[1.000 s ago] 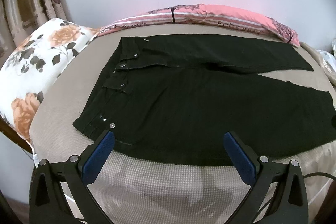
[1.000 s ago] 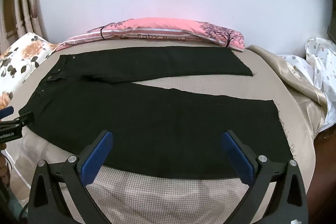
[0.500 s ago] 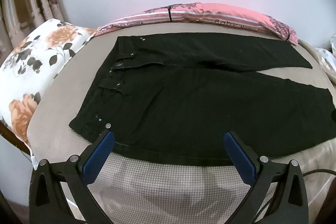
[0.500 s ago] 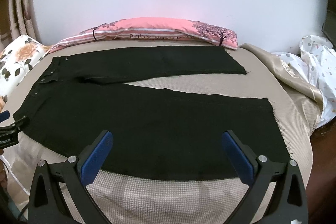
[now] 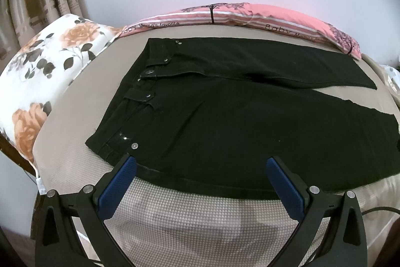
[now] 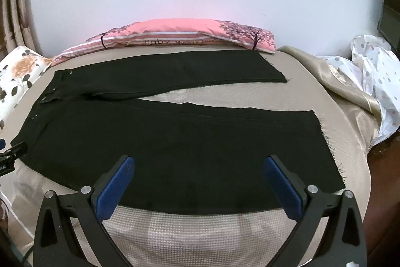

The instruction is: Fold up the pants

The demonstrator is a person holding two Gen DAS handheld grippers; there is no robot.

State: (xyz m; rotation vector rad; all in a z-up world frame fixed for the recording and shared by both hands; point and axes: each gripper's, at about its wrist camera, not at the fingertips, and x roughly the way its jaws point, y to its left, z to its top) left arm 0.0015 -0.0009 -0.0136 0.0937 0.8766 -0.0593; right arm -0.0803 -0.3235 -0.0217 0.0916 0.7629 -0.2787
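Note:
Black pants (image 5: 237, 111) lie flat on a beige bed (image 5: 190, 224), waistband to the left and both legs stretched right, spread in a narrow V. My left gripper (image 5: 200, 162) hangs open over the near edge of the pants by the waistband corner, holding nothing. In the right wrist view the same pants (image 6: 175, 142) fill the middle, with frayed leg hems at the right. My right gripper (image 6: 198, 162) is open above the near leg's lower edge, empty. The left gripper's tip (image 6: 12, 154) shows at that view's left edge.
A pink striped pillow (image 6: 180, 38) lies along the far side by the white wall. A floral pillow (image 5: 42, 71) sits at the left end. Crumpled white dotted bedding and a shiny beige cover (image 6: 370, 81) pile at the right. Curtains (image 5: 32, 9) hang far left.
Both cameras have shifted slightly; the pants sit a little further left in the right wrist view. The pants lie as before and both grippers stay open.

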